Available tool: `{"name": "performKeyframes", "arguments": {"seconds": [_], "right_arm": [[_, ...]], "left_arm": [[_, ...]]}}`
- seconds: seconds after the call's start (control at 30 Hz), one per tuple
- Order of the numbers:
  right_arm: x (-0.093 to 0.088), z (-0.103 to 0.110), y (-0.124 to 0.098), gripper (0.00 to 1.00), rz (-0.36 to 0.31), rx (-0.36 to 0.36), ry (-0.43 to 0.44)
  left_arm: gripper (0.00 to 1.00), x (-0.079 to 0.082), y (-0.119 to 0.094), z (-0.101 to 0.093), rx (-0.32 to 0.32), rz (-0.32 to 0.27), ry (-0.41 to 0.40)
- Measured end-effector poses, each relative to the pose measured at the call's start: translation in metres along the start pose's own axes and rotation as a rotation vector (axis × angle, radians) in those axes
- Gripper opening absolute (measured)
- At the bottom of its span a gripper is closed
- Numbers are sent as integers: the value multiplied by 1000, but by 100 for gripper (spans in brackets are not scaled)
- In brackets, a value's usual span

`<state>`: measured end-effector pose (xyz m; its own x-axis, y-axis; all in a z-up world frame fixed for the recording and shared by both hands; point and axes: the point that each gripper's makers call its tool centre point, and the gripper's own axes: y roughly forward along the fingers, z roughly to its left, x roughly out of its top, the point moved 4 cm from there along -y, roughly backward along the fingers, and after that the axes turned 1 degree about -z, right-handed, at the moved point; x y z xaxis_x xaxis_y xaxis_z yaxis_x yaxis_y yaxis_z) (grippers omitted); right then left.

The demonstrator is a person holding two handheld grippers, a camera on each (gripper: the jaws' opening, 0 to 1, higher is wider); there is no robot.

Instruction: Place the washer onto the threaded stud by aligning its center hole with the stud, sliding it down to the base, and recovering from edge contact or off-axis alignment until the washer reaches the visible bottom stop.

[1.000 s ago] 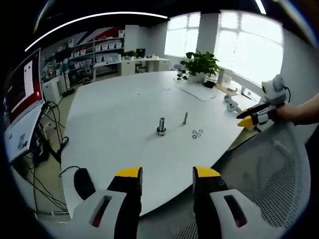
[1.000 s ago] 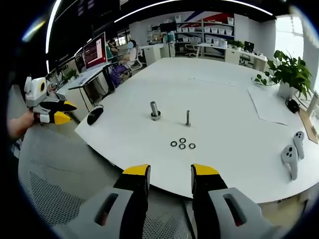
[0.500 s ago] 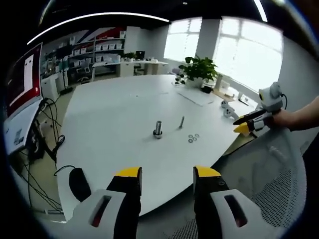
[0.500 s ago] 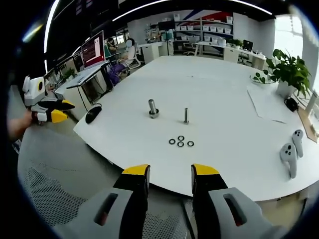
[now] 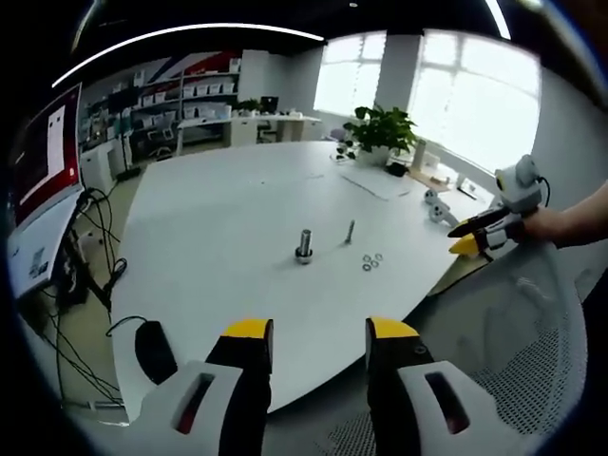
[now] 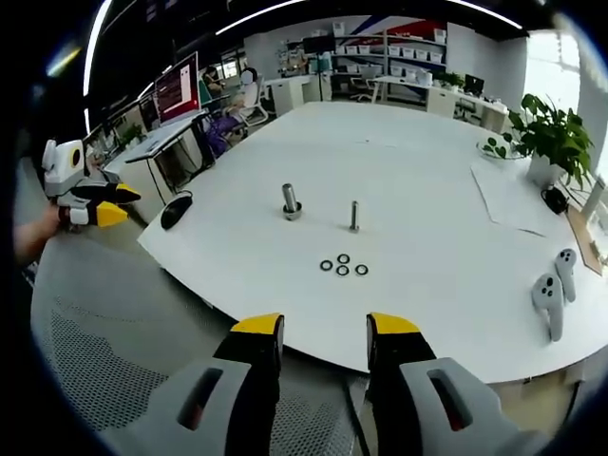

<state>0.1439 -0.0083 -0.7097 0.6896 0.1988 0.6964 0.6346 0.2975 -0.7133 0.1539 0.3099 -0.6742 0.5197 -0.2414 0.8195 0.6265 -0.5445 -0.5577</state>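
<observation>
Both the left gripper [image 5: 309, 332] and right gripper [image 6: 324, 328] stand apart-jawed, holding nothing; near the threaded stud [image 6: 353, 216], the right gripper view separates 4 washers [image 6: 343, 265].

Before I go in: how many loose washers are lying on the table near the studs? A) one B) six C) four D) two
C: the right gripper view shows four washers in a small cluster on the white table, in front of the thin stud.
</observation>
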Motion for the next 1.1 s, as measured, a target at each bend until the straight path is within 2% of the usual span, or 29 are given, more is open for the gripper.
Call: {"name": "performKeyframes", "arguments": {"seconds": [0.6,0.8,0.9,0.97,1.1], "right_arm": [[-4,5,4,39,39,24,-16],[0,0,4,41,31,8,3],[-5,3,4,42,48,16,0],[-7,3,5,43,58,18,-24],[-1,0,3,46,31,14,-6]], "left_arm": [[37,-2,-1,2,5,9,1],[38,3,-3,7,24,-27,-11],[38,-2,-2,5,23,-2,8],[38,-2,-2,3,18,-5,10],[38,-1,-1,5,15,-1,1]]}}
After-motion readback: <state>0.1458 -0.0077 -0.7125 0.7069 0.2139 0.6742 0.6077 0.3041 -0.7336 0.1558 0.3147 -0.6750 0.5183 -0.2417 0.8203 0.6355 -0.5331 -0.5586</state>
